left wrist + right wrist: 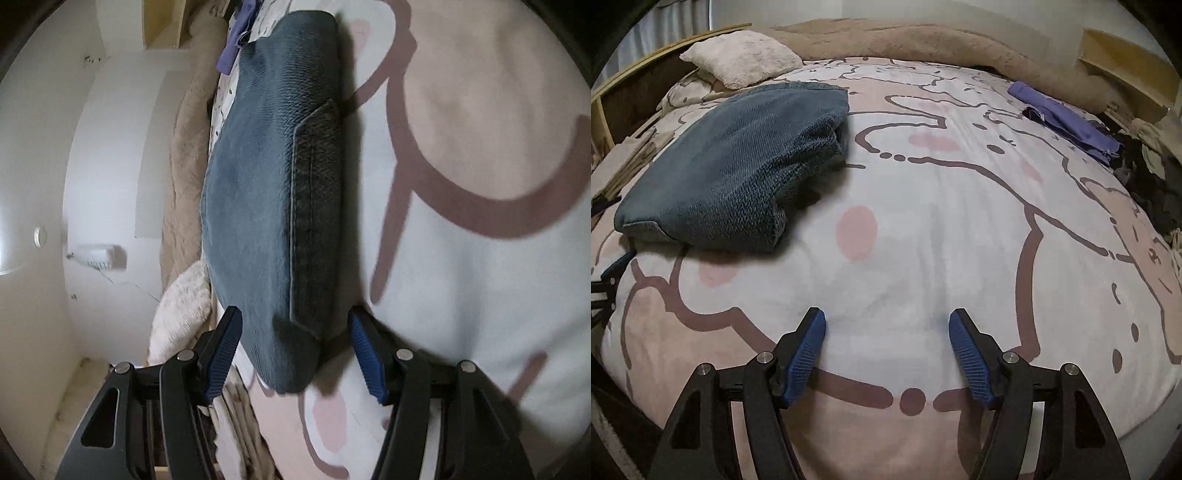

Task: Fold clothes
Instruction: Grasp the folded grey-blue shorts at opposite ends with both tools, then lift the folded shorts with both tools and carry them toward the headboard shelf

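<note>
A folded blue denim garment [266, 184] lies on the cartoon-print bedspread [461, 295], a pocket seam along one side. My left gripper [293, 321] is rolled onto its side and open. The garment's near end sits between the blue pads without touching either. In the right wrist view the same folded garment [731, 162] rests at the left of the bed, and one fingertip [618, 264] of the left gripper shows beside it at the left edge. My right gripper [886, 321] hovers open over bare bedspread [923, 221], nothing between its fingers.
A purple garment [1067, 118] lies at the far right of the bed. A pile of dark clothes [1152, 184] sits at the right edge. A fluffy pillow [742, 55] and a beige blanket [923, 40] line the far side, against a wooden bed frame [613, 92].
</note>
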